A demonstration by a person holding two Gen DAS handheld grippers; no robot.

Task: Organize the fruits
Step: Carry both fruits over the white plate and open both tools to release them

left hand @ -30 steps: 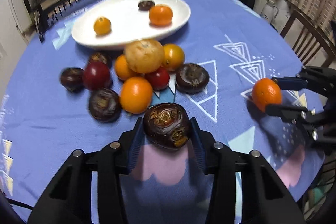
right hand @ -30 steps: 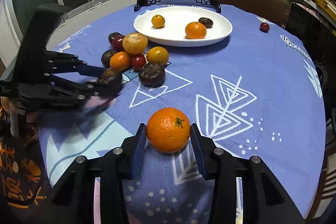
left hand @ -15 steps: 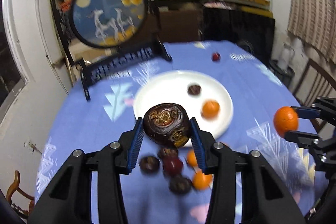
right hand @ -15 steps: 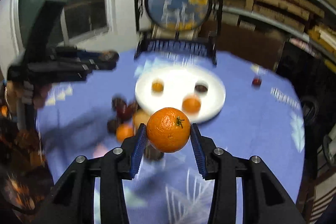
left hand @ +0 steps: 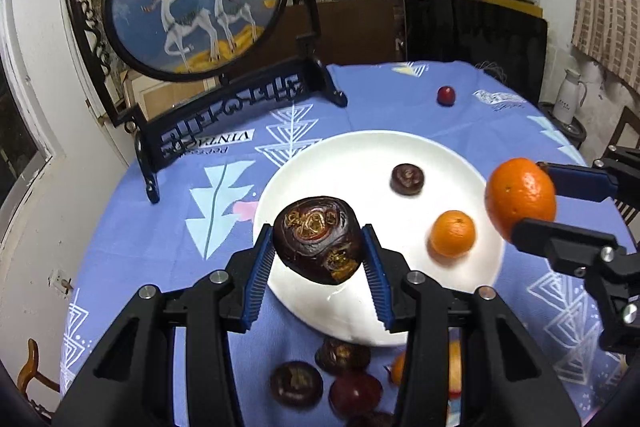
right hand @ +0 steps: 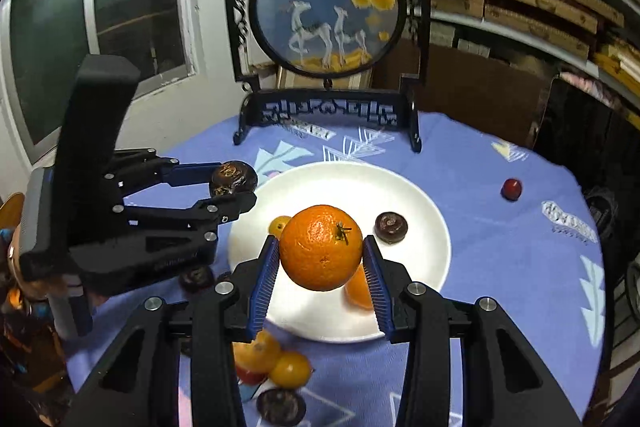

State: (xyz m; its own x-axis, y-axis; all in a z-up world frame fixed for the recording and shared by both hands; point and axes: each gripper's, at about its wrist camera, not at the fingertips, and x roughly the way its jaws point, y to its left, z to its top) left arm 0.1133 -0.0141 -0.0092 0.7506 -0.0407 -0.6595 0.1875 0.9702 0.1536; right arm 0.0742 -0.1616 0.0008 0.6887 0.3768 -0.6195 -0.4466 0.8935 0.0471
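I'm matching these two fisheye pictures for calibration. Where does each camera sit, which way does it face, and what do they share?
Left wrist: on the left gripper, facing down over its fingers and dark fruit to the white plate; right gripper at right edge.
Right wrist: on the right gripper, behind its orange, facing the plate; left gripper at left.
Shared: plate, red fruit, deer screen, blue tablecloth.

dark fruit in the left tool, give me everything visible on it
The dark fruit is a round, glossy brown-black fruit, its top marked with a ring and golden-brown crusty patches. It hangs off the table, clamped on both sides by the left tool's blue ribbed pads, above the near rim of the white plate. Nothing else touches it.
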